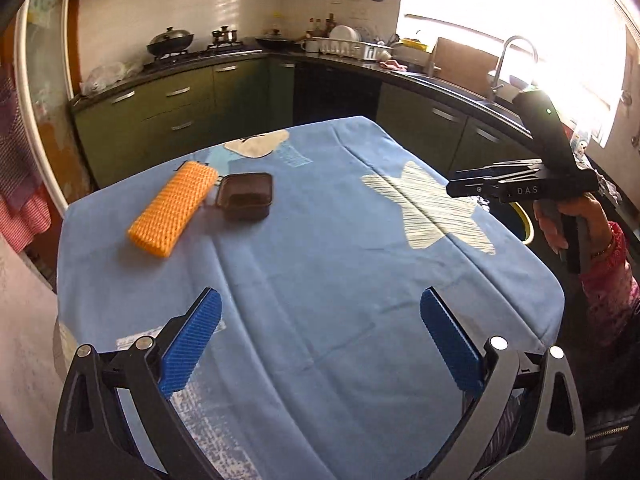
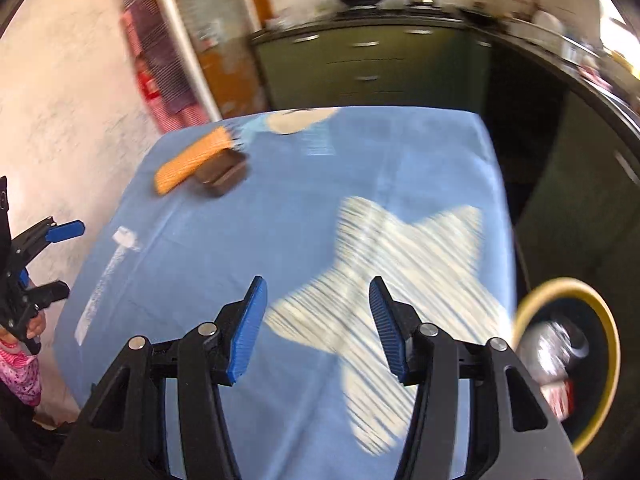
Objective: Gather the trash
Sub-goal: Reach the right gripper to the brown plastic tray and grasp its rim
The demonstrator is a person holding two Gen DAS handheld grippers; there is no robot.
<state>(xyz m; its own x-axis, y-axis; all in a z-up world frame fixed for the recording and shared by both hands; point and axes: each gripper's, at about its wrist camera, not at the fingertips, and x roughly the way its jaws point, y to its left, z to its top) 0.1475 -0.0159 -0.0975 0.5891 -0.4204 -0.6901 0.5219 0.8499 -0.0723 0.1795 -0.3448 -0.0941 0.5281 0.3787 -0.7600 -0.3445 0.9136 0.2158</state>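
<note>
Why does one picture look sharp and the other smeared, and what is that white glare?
Left wrist view: sharp, though the window at top right is blown out to white and straight edges bulge, as a fisheye lens does. Right wrist view: smeared by motion, so the cabinets, the orange net sleeve and the bin beside the table look streaked.

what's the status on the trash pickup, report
Left hand-held gripper open, empty. Right hand-held gripper open, empty. Orange mesh and brown tub on table. Path clear.
</note>
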